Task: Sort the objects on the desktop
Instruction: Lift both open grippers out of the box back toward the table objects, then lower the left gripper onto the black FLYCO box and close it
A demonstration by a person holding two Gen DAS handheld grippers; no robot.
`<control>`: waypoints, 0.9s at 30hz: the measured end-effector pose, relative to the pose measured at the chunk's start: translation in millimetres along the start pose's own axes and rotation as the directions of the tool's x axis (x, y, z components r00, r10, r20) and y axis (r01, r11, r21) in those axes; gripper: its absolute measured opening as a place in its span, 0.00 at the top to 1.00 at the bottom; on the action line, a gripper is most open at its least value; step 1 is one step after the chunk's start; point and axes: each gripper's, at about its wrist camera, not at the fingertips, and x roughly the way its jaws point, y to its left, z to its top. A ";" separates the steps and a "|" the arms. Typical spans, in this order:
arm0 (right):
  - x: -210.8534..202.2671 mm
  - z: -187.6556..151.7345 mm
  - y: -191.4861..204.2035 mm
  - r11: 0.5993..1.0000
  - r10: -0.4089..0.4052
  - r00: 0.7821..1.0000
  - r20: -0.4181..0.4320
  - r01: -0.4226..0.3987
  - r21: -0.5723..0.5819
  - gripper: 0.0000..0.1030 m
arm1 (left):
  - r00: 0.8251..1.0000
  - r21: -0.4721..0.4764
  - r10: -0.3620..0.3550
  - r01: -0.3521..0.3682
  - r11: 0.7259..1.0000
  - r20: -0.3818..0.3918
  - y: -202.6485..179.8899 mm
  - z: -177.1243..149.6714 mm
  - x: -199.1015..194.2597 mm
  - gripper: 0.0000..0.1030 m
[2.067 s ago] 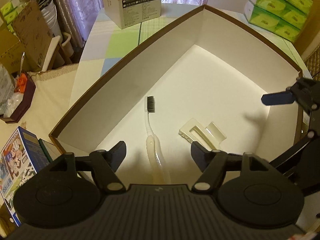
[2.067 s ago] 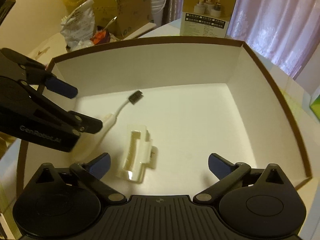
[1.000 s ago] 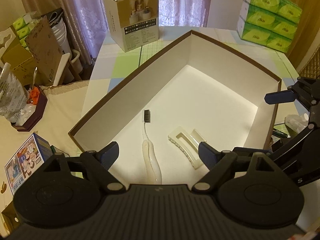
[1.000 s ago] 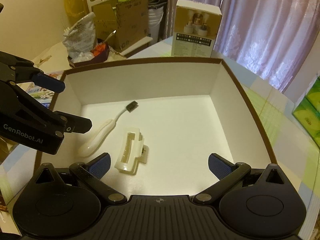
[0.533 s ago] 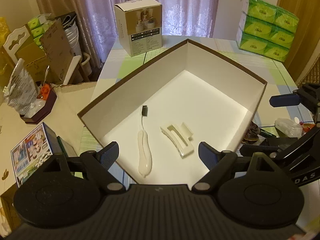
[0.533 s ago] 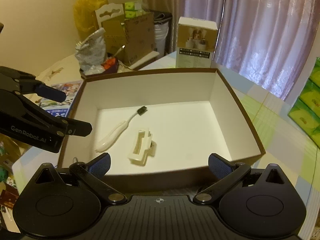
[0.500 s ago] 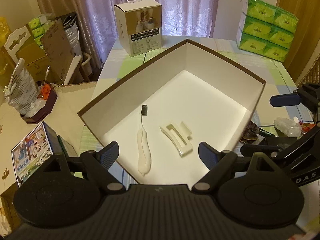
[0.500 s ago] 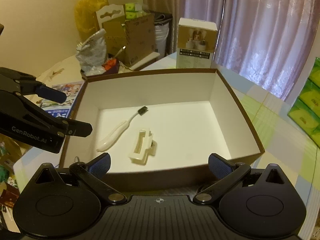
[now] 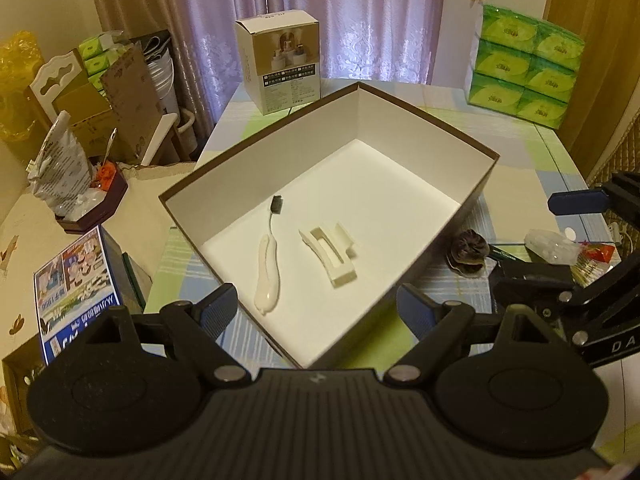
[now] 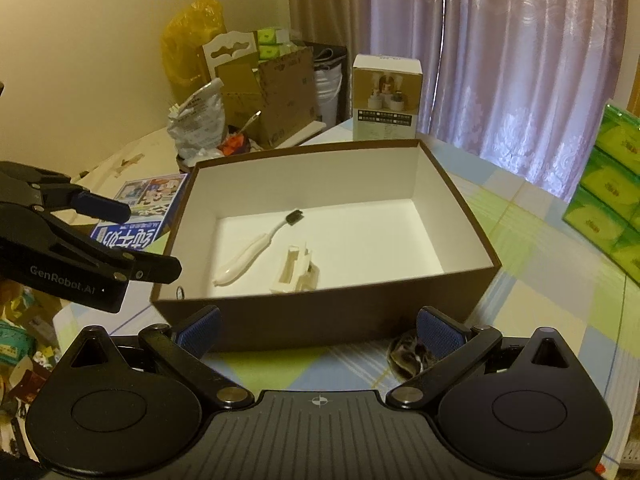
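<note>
A brown box with a white inside stands on the table. In it lie a white toothbrush with a dark head and a cream hair clip. My left gripper hangs open above the box's near corner, nothing between its fingers. My right gripper is open too, held outside the box's near wall. A dark scrunchie lies on the table beside the box, just behind the right finger.
A pen, a clear wrapped item and a red-tipped packet lie right of the box. A product carton stands behind it, green tissue packs at the far right, a printed box at the left.
Both grippers have pulled back and up out of the box, which now looks smaller. The scrunchie and small items beside the box have come into view. Toothbrush and clip stay put.
</note>
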 end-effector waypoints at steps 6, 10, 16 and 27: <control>-21.1 -21.8 -8.1 1.000 0.017 1.000 0.012 -0.018 0.025 0.02 | 1.000 -0.010 0.003 -0.004 1.000 -0.008 -20.2 -22.7 -11.2 0.18; -32.0 -44.5 -18.7 0.998 0.023 1.000 -0.001 -0.023 0.062 0.02 | 0.999 -0.022 -0.035 0.034 0.999 -0.029 -34.2 -35.9 -11.0 0.18; -41.0 -76.5 -43.2 0.991 -0.004 0.998 -0.057 0.011 0.130 0.02 | 0.993 -0.023 -0.089 0.087 0.996 -0.077 -60.2 -52.8 -0.7 0.18; -54.2 -121.0 -84.5 0.971 -0.085 0.989 -0.124 0.110 0.212 0.02 | 0.982 0.015 -0.153 0.156 0.988 -0.113 -99.6 -56.7 28.1 0.18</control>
